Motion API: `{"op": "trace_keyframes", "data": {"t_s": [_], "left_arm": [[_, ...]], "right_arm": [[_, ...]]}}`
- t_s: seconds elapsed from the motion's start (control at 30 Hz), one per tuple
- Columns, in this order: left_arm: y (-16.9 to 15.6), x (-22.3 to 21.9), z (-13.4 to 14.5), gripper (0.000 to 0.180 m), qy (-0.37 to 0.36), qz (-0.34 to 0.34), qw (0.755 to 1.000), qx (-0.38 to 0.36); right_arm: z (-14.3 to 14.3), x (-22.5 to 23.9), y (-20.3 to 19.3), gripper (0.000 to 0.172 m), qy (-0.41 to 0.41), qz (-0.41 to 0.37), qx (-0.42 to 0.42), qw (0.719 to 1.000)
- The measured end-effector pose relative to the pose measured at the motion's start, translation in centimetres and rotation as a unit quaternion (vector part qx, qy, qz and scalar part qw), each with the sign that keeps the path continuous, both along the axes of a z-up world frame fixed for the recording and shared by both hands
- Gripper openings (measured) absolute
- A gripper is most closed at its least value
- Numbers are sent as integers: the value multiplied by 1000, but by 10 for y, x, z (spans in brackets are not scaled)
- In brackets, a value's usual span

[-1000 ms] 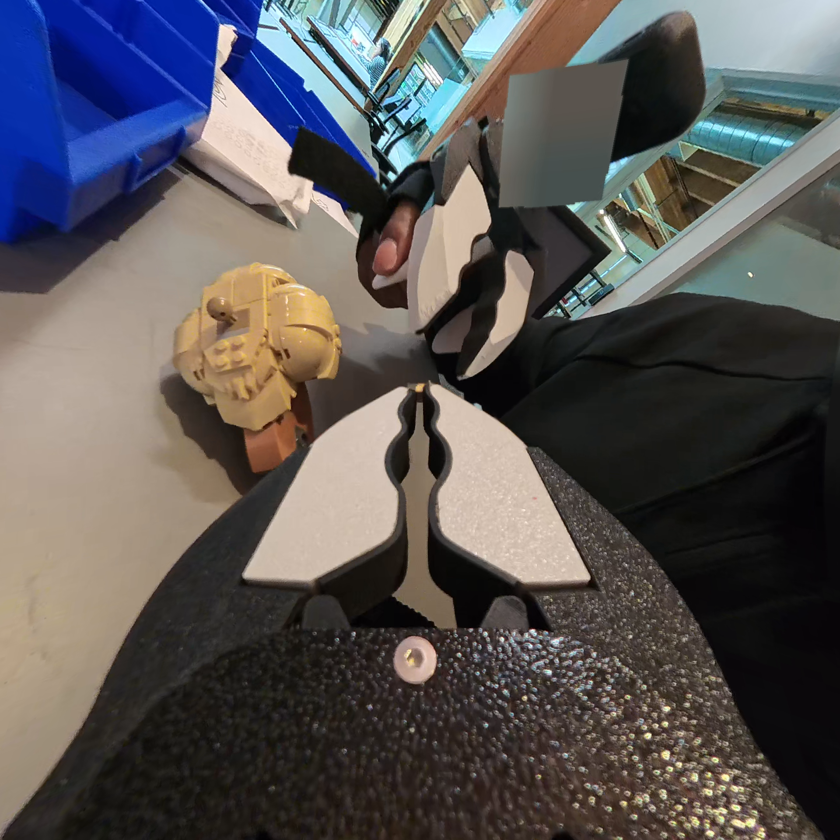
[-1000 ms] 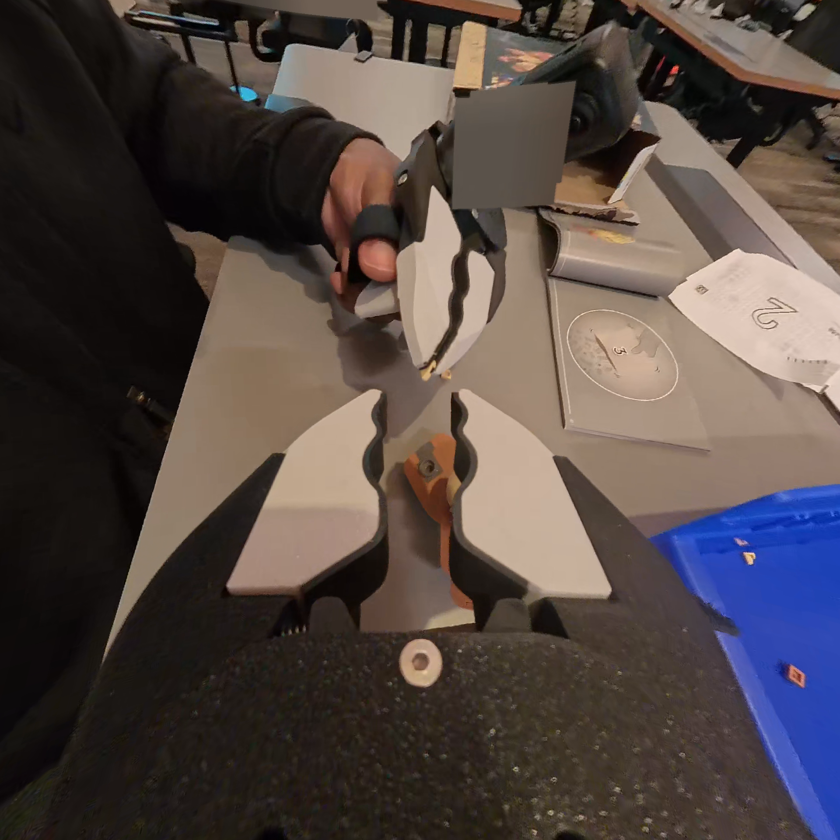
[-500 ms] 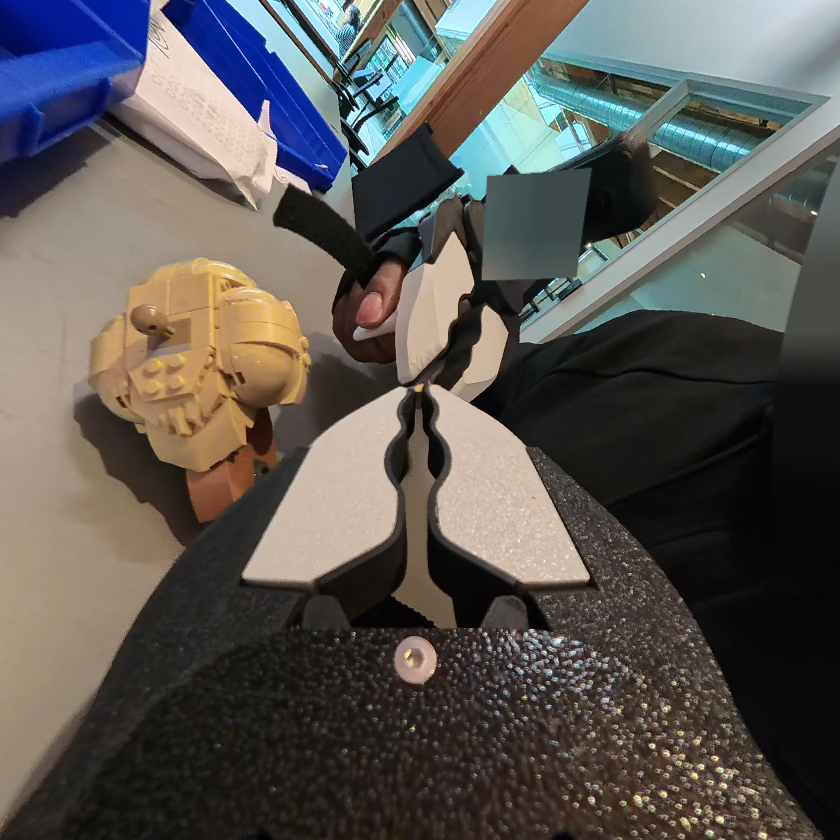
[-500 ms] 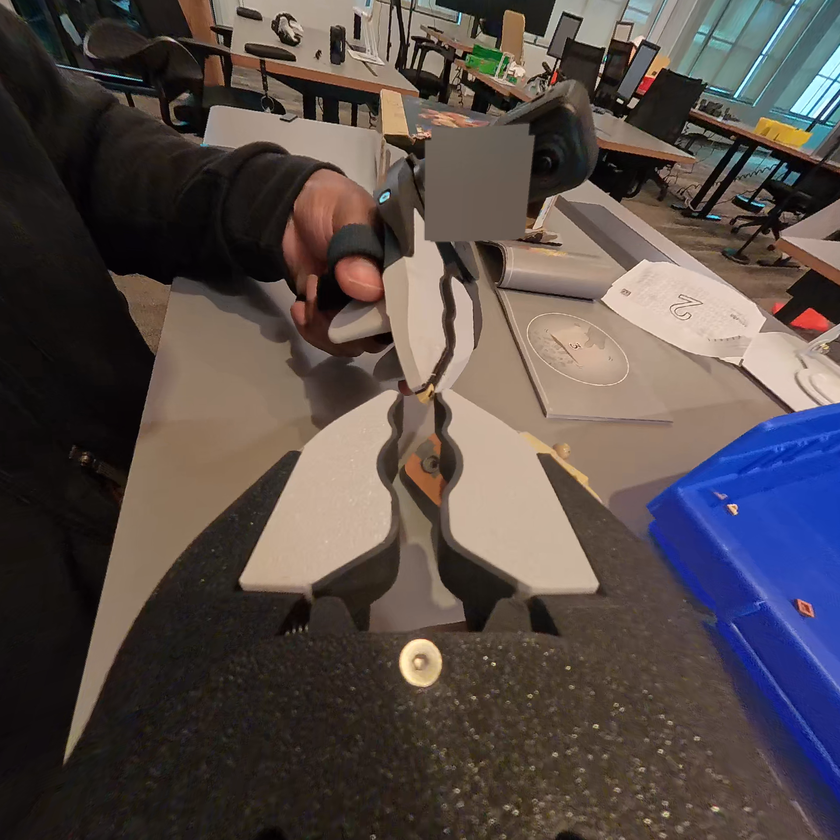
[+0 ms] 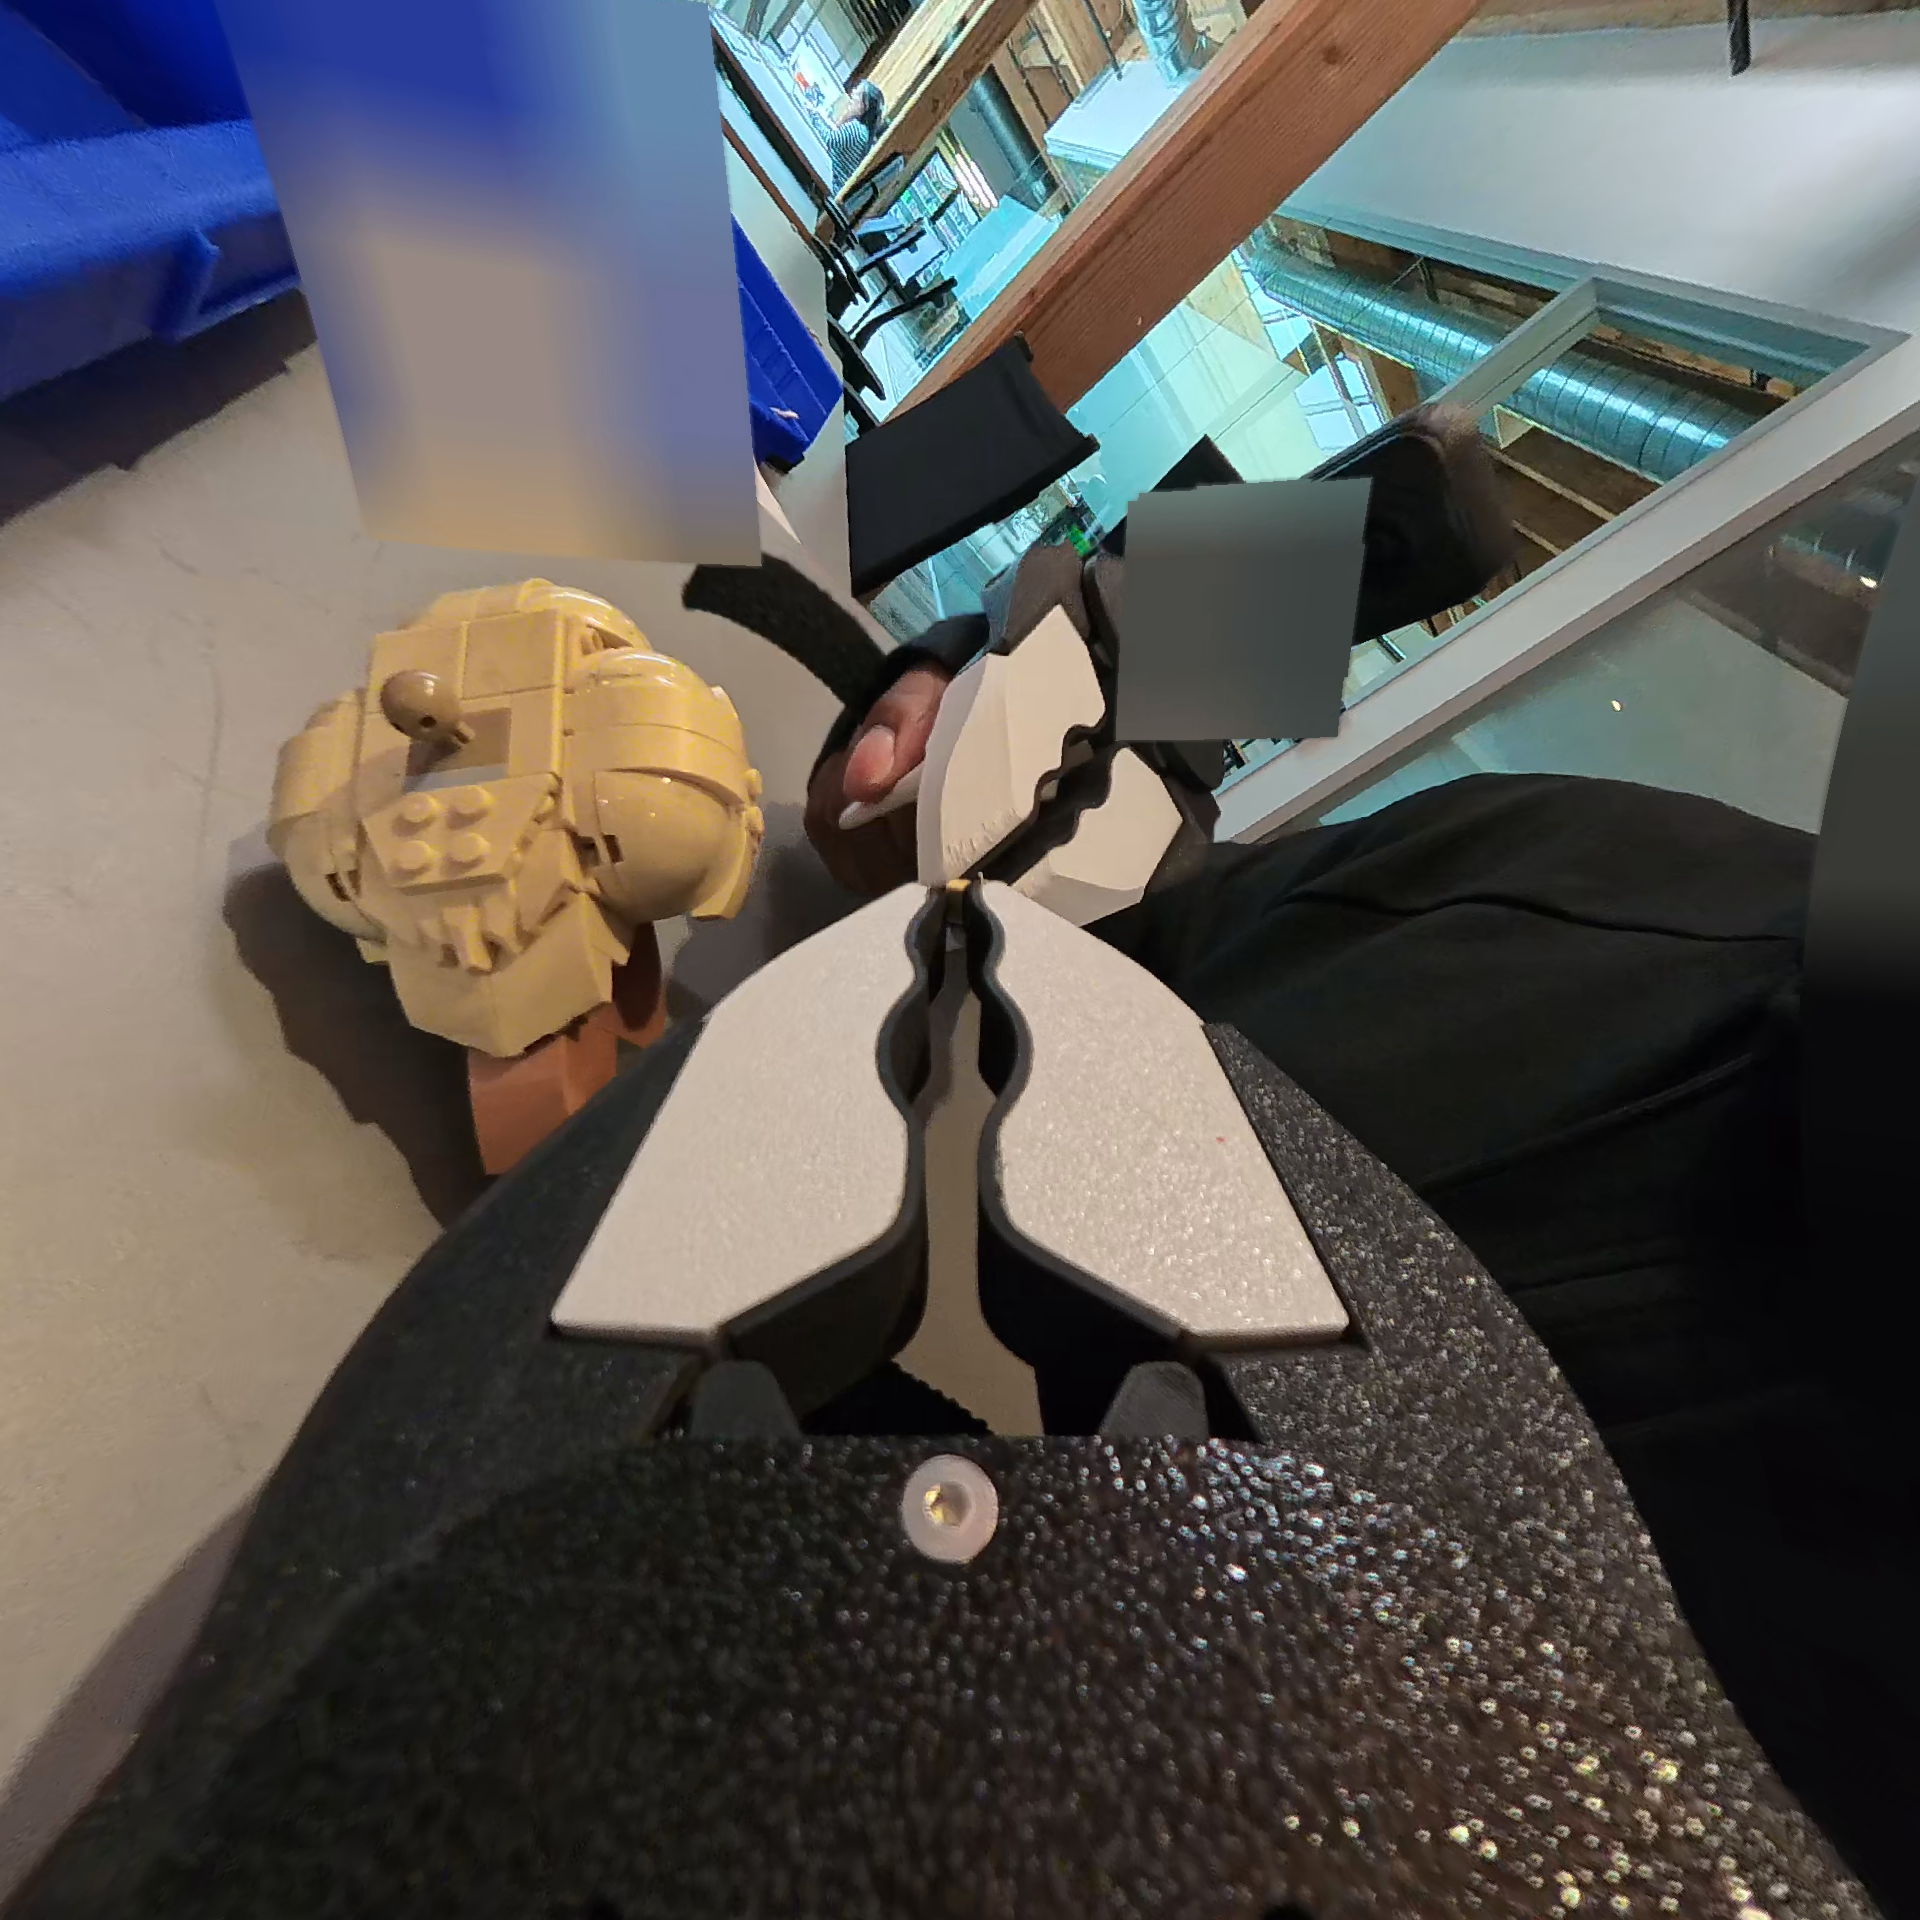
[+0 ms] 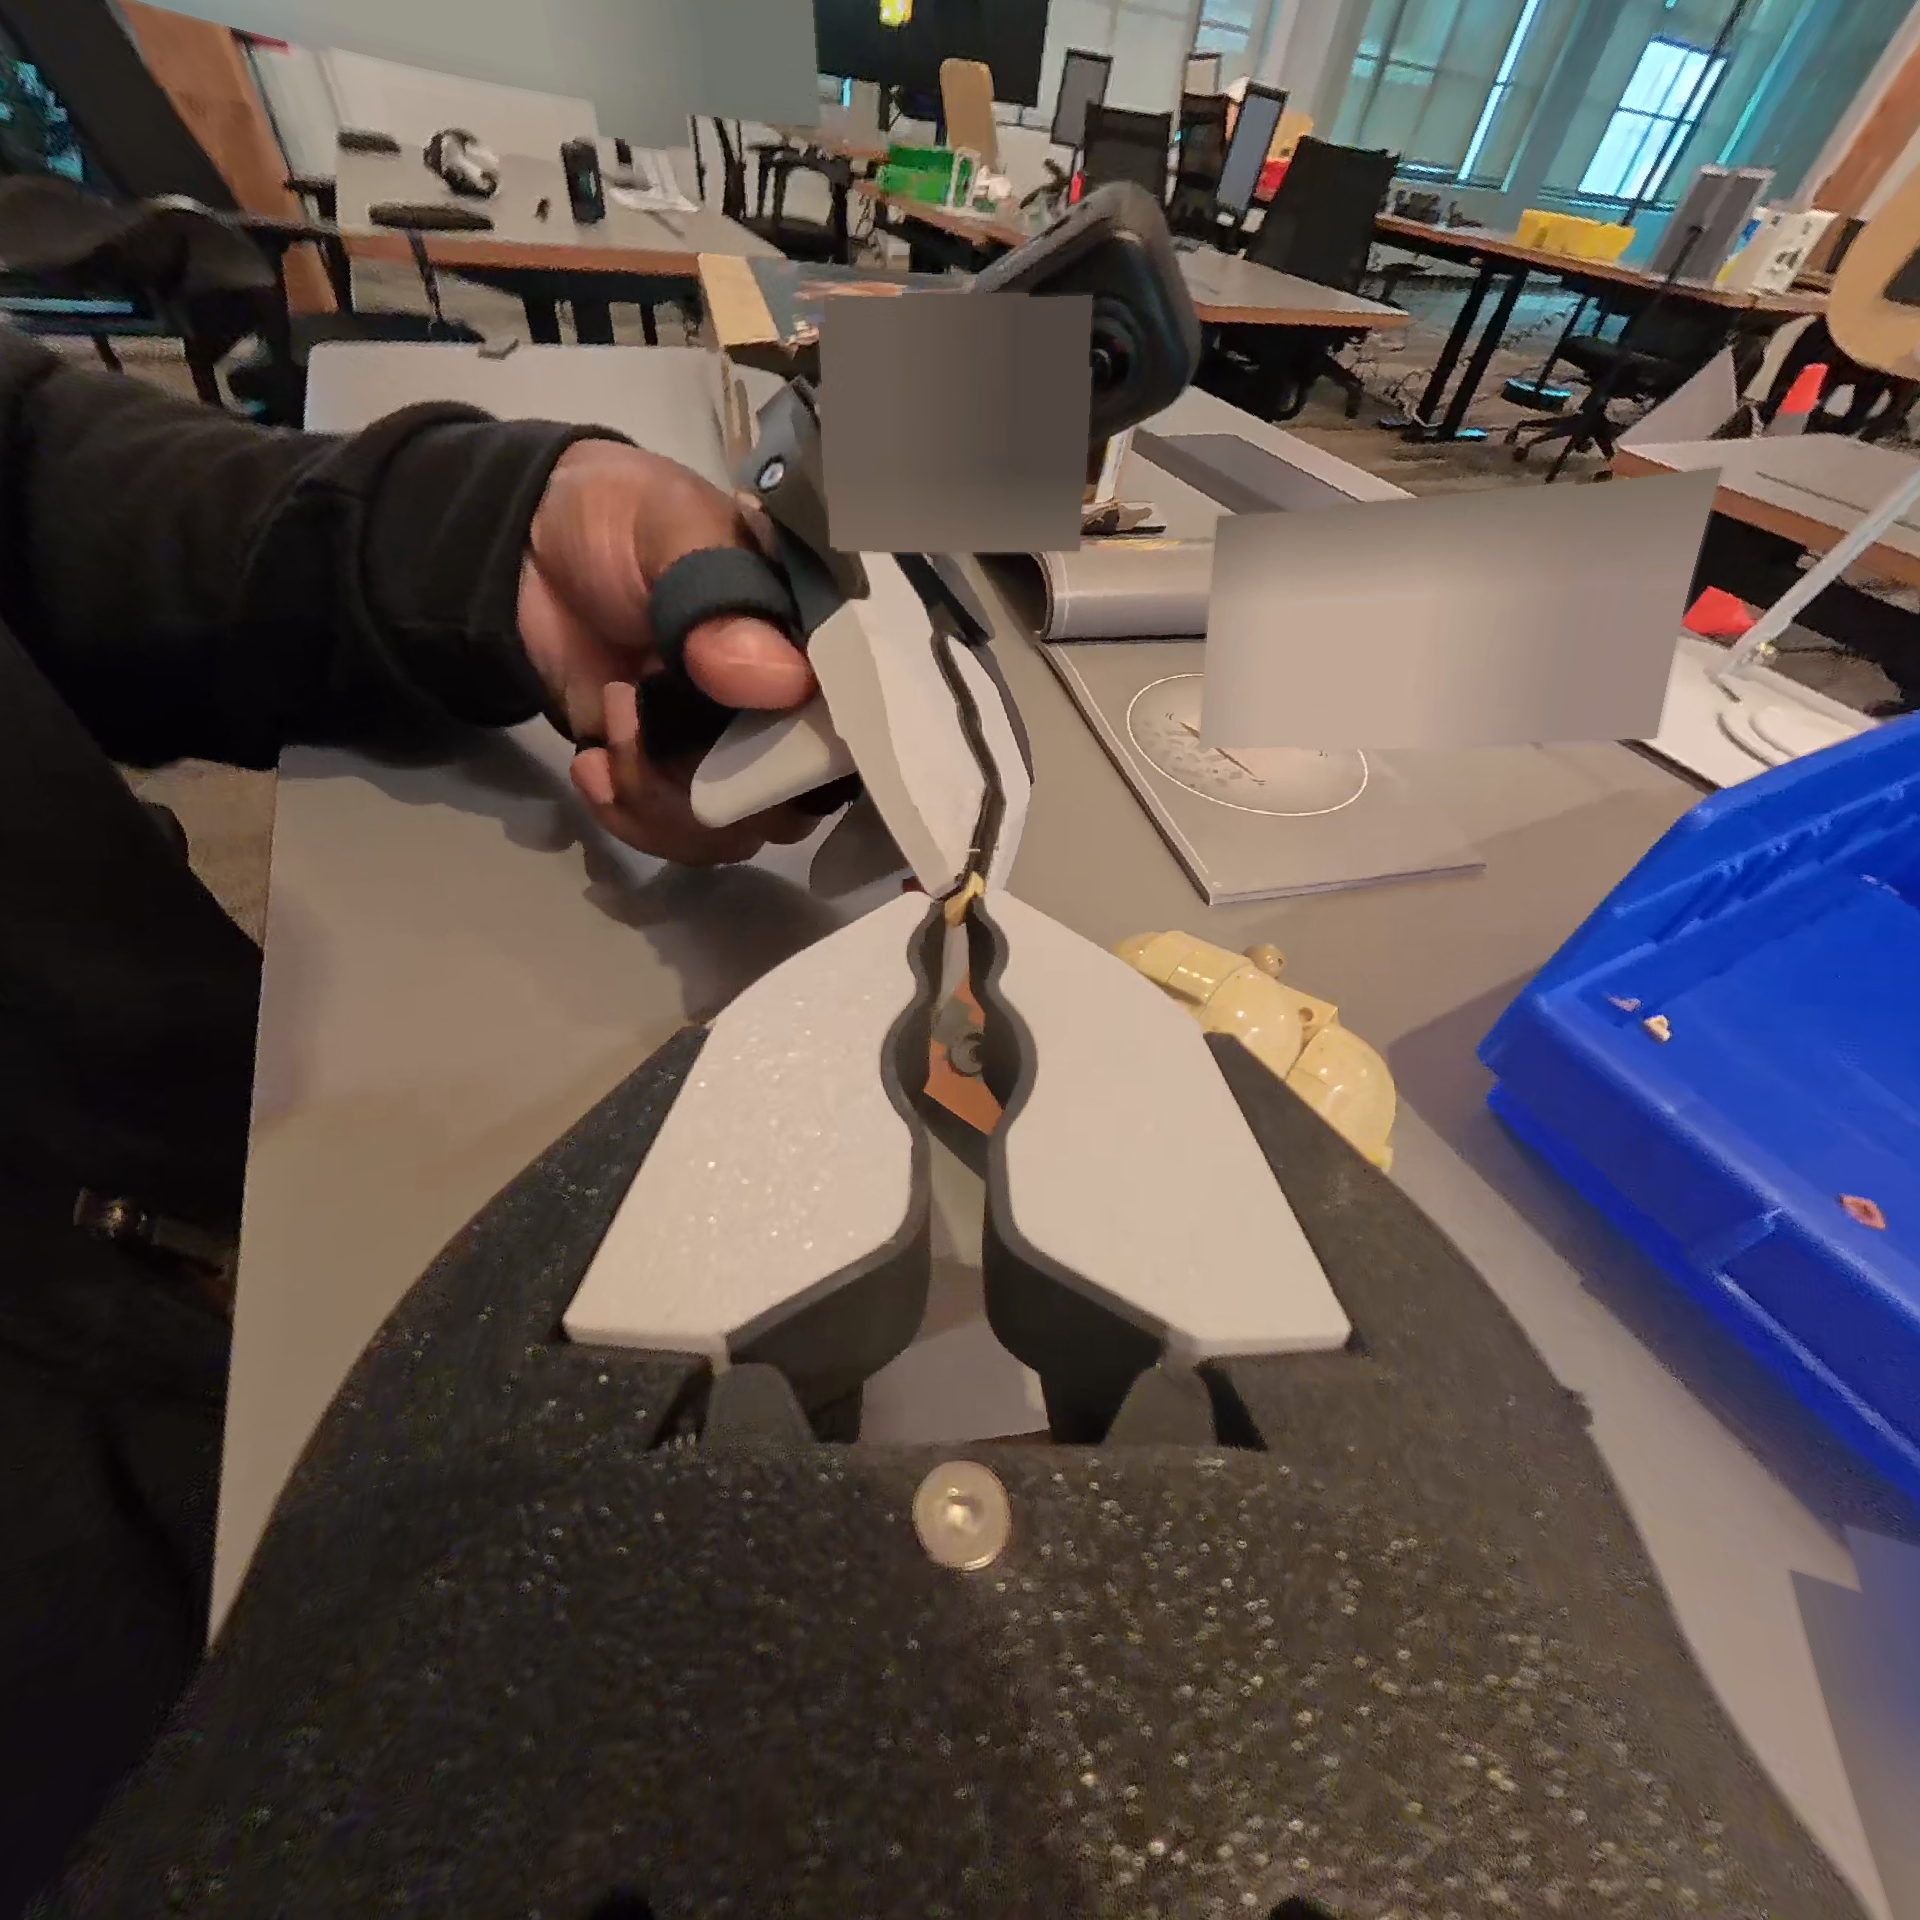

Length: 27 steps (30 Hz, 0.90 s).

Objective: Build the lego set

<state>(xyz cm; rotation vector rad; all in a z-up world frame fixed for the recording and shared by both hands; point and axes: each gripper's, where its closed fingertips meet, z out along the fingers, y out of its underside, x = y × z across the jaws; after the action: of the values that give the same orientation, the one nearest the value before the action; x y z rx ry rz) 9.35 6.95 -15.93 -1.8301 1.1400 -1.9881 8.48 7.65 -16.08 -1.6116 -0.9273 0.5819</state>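
Two tongs (image 5: 951, 894) (image 6: 961, 909), one brick model (image 5: 509, 821), two blue bins (image 6: 1714, 1081) (image 5: 114, 229).

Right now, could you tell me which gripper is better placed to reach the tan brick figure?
Probably the right gripper: the tan brick figure lies directly beneath its fingers, while it sits off to the left gripper's side.

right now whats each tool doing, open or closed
Left tool: closed on a small tan piece.
Right tool: closed on the same small tan piece, tip to tip.
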Motion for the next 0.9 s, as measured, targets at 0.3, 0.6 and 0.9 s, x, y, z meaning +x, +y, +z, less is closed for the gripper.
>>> {"op": "trace_keyframes", "data": {"t_s": [0.3, 0.6, 0.9], "left_arm": [[1, 0, -2, 2, 2, 13, 1000, 6], [3, 3, -3, 2, 7, 25, 1000, 0], [5, 3, 4, 3, -13, 27, 999, -33]], "right_arm": [[-1, 7, 3, 4, 87, -69, -37, 993], [2, 11, 7, 4, 104, -115, -27, 988], [6, 8, 6, 4, 105, -121, -8, 987]]}}
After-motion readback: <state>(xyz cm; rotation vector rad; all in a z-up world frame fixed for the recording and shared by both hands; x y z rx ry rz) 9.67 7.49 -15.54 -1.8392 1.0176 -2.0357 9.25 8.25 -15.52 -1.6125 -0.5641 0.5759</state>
